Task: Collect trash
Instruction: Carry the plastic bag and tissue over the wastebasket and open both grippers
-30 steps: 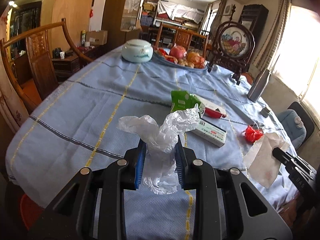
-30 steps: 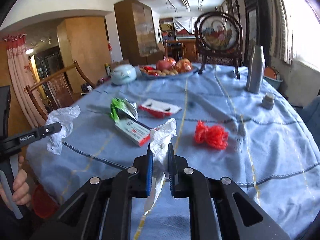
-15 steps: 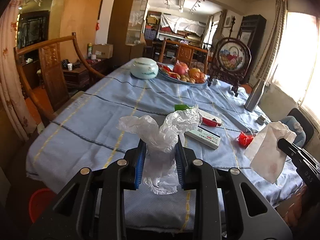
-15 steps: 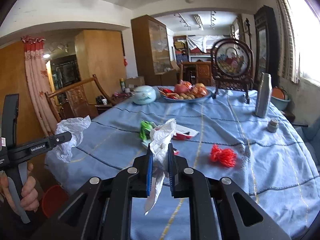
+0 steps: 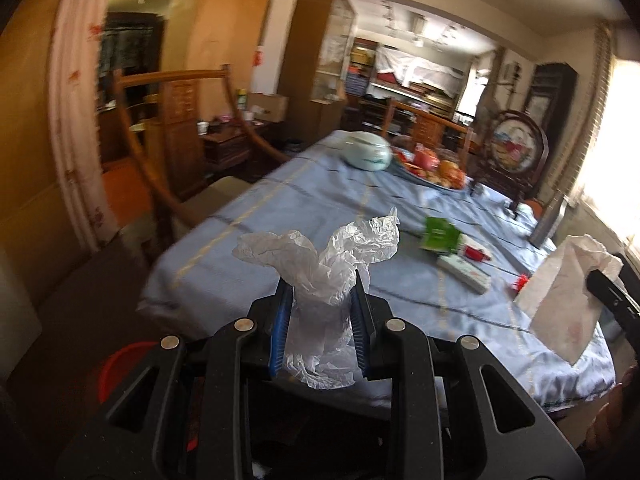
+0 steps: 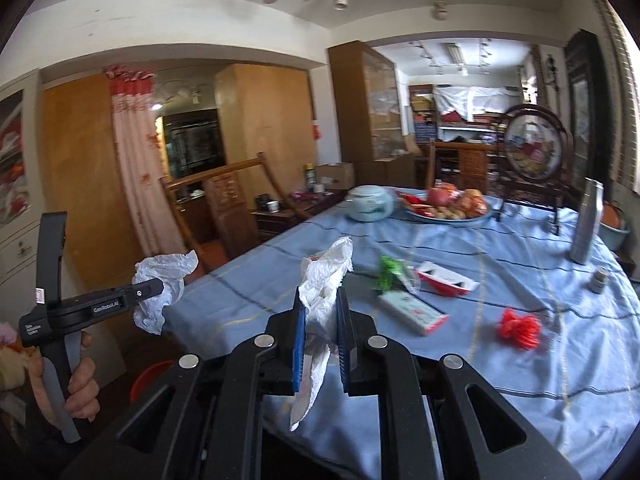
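- Now my left gripper clamps the crumpled plastic bag and my right gripper pinches the white tissue; both have pulled back off the table since a second ago.
- Farther off lie a green wrapper, white box and red scrap.
- Near left, below the table edge, sits a red bin; nothing stands between.

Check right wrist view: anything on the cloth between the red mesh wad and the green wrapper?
Yes. In the right wrist view a white carton and a red-and-white box lie between the red mesh wad and the green wrapper.
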Demonstrator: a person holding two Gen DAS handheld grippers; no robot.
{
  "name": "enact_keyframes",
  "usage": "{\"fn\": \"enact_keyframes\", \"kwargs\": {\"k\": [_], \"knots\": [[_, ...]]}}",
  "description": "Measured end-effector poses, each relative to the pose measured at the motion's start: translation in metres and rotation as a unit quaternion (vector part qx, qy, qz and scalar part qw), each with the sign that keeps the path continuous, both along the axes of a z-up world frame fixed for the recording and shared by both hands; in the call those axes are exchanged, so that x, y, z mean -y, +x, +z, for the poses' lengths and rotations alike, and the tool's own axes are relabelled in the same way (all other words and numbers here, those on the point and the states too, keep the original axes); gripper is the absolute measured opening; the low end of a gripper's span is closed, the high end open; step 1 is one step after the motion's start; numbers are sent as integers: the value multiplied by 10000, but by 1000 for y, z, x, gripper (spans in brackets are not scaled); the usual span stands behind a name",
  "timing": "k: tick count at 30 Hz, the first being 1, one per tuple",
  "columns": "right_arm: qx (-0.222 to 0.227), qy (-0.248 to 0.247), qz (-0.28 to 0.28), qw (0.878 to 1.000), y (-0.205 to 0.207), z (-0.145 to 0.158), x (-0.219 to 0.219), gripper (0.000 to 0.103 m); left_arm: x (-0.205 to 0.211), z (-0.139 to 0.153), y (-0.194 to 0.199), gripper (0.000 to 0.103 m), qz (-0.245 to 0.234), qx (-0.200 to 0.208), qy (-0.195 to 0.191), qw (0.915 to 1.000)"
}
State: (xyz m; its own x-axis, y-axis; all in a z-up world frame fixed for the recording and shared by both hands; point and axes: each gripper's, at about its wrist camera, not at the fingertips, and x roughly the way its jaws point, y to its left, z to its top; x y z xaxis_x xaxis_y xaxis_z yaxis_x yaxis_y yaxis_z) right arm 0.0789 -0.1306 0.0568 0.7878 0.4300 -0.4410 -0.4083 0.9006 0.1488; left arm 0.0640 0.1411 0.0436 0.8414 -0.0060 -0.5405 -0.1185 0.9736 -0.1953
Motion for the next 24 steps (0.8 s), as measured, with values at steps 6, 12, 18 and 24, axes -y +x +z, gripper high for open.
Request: {"fn": "enact_keyframes", "kwargs": {"k": [6, 12, 18, 24], "knots": [[-130, 14, 577, 9982, 0, 3, -42, 14, -58, -19, -28, 29, 764, -162, -137, 9968], [-356, -96, 1107, 9932, 4, -2, -93, 14, -121, -48, -39, 29, 1436, -457, -511, 9872], [-560, -232, 1562, 9859, 9, -10, -148, 14, -155, -75, -31, 34, 1903, -841, -514, 9768], [-800, -426, 1919, 9772, 17, -24, -194, 14, -177, -106, -26, 55, 1981, -1138, -892, 9694]]}}
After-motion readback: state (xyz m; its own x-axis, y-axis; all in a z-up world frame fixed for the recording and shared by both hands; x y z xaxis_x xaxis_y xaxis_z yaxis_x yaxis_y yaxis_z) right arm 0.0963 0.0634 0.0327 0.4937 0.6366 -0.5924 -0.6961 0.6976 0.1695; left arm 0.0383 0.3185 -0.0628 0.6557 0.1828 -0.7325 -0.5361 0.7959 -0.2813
